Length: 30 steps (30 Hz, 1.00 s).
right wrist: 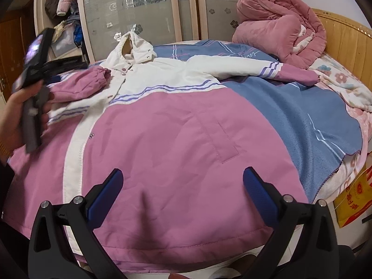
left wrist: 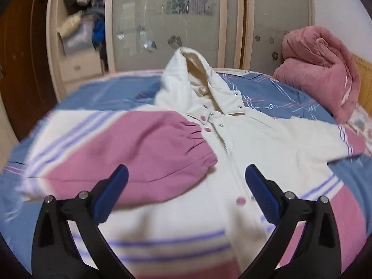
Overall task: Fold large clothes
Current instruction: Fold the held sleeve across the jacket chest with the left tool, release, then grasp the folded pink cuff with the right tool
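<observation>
Left wrist view: our left gripper (left wrist: 187, 181), jaws spread and empty, hovers over the jacket (left wrist: 255, 144) lying flat on the bed (left wrist: 111, 88), one pink sleeve (left wrist: 144, 148) folded across its chest. Right wrist view: our right gripper (right wrist: 183, 186), also spread, hovers above the hem (right wrist: 186, 239); we should fold the outstretched sleeve (right wrist: 267, 69) inward likewise, smoothing creases.

A jacket (right wrist: 162, 125) lies spread front-up on a blanket (right wrist: 290, 107) covering a bed (right wrist: 344, 34), hood (right wrist: 134, 46) toward the wardrobe (right wrist: 130, 7) behind. One sleeve (left wrist: 144, 153) is folded across its chest; the other sleeve (right wrist: 255, 69) stretches toward a rolled quilt (right wrist: 279, 25) at the headboard, right.
</observation>
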Tool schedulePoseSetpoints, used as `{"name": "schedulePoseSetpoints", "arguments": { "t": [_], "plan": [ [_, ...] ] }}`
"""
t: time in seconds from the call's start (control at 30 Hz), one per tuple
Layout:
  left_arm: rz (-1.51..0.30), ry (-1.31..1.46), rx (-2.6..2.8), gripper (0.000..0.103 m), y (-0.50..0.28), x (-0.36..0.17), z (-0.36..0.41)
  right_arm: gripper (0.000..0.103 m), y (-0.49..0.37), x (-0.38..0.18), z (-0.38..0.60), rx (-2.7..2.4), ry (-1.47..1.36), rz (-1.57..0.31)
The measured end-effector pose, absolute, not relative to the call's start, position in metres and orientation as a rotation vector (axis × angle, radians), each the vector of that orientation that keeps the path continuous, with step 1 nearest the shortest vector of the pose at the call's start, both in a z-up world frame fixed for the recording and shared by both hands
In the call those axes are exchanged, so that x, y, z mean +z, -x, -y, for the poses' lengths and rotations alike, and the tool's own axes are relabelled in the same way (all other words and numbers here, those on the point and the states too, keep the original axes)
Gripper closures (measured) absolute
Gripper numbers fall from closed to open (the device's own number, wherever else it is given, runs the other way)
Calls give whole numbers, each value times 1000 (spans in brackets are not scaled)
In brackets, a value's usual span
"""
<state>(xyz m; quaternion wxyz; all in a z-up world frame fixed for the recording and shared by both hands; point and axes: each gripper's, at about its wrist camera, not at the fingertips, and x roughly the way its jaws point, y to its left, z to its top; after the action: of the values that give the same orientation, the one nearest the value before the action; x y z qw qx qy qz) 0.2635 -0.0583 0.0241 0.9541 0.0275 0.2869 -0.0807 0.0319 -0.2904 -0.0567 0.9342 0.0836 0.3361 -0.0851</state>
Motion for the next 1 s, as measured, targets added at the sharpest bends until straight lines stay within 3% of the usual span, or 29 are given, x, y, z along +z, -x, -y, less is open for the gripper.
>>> {"name": "schedulePoseSetpoints", "arguments": {
  "t": [0.23, 0.43, 1.0],
  "plan": [
    [-580, -128, -87, 2, -165, 29, 28, 1, -28, -54, 297, -174, -203, -664],
    [-617, -35, -81, 2, -105, 14, -2, 1, -28, -54, 297, -180, -188, -648],
    [-683, -36, -105, 2, -118, -7, -8, 1, -35, -49, 295, -23, -174, -561]
  ]
}}
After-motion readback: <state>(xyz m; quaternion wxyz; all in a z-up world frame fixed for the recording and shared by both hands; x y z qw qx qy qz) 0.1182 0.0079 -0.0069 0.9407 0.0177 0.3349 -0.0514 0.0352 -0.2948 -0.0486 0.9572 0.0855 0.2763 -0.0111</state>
